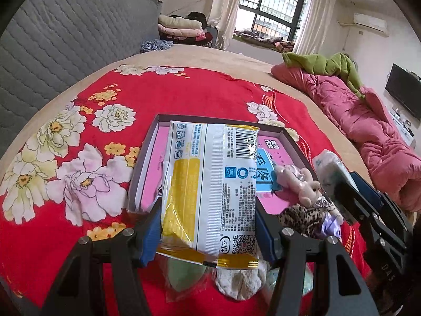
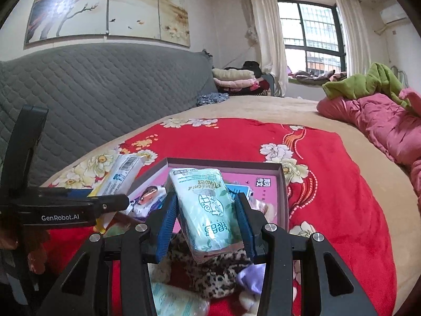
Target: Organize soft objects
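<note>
— Packets both up: left gripper [image 1: 208,226] fingers clamp the yellow tissue packet [image 1: 210,184] above the box [image 1: 286,134] on the bed?

— Yes — right gripper [image 2: 205,226] pinches the green pack [image 2: 208,208]. Light, squashy, probably slippery film — hold mid-body.

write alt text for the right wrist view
The right tool grips a pale green tissue pack above an open box with a pink bottom on a red floral blanket. The left tool at left holds a white and yellow packet.

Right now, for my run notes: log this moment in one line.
left jaws: yellow-white tissue pack held | right jaws: green tissue pack held | both above open box
</note>
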A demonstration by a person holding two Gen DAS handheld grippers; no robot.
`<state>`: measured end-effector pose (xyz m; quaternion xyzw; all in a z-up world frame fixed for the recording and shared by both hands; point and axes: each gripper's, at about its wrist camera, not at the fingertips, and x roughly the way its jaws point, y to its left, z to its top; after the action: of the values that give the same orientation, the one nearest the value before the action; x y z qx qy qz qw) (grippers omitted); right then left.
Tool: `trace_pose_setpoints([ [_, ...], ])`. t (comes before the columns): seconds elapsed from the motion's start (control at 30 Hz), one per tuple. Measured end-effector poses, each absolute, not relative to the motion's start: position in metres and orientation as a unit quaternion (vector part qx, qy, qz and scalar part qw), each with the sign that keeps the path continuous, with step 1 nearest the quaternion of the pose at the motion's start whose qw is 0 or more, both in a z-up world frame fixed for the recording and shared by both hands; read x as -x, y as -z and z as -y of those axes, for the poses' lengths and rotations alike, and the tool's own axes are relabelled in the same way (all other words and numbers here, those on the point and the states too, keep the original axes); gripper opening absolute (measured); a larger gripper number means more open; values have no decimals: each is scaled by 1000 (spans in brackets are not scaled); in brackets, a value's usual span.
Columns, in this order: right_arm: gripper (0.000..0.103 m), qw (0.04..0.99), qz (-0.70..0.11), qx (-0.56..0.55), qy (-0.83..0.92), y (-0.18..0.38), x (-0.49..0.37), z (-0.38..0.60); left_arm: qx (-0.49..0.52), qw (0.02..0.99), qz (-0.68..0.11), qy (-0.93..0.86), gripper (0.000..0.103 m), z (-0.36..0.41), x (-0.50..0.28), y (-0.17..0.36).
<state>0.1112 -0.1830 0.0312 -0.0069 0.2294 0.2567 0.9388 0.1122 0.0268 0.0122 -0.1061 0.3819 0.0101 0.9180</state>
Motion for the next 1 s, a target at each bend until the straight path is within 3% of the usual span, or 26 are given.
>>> trace_pose_setpoints([
  [1.0,46,945,-233,7,-229,-19,-167,196,109,914,-392,3,62,-1,-169,-2],
])
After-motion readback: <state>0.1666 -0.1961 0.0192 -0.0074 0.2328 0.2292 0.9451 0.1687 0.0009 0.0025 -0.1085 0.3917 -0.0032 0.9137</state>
